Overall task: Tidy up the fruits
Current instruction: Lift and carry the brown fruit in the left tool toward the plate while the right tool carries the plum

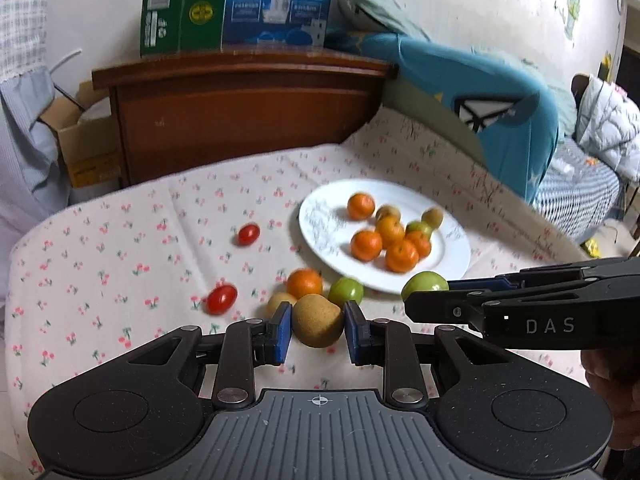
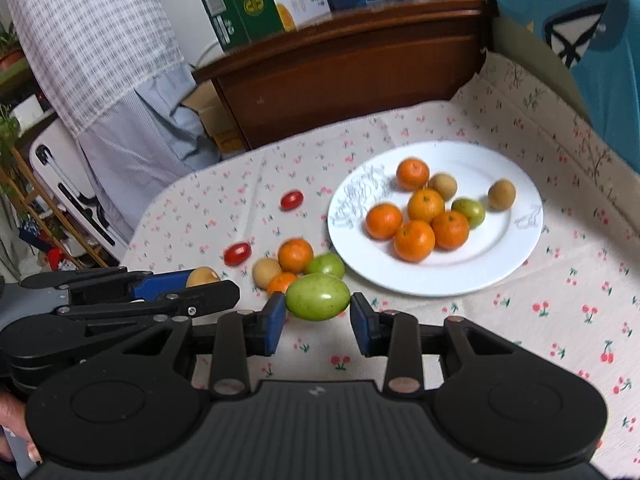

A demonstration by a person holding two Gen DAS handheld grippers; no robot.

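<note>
Left wrist view: the left gripper [image 1: 318,326] pinches a brown, rough-skinned round fruit [image 1: 317,321] between its blue pads, lifted above the cherry-print tablecloth [image 1: 120,264]. The white plate [image 1: 448,276] holds 5 tangerines [image 1: 366,245], 2 brown fruits and 1 green fruit. Just off the plate's near rim lie 1 tangerine [image 1: 305,283], 1 brown fruit and 1 green fruit [image 1: 346,290]; 2 cherry tomatoes [image 1: 221,299] lie further left.

Right wrist view: the right gripper [image 2: 318,312] clamps a green jujube-like fruit [image 2: 318,297] between its pads, near the plate's [image 2: 500,272] front-left rim. The plate carries 5 tangerines [image 2: 414,240], 2 brown fruits [image 2: 501,195] and 1 green one [image 2: 469,212]. Loose fruit sits on the cloth [image 2: 520,340] beside the rim.
</note>
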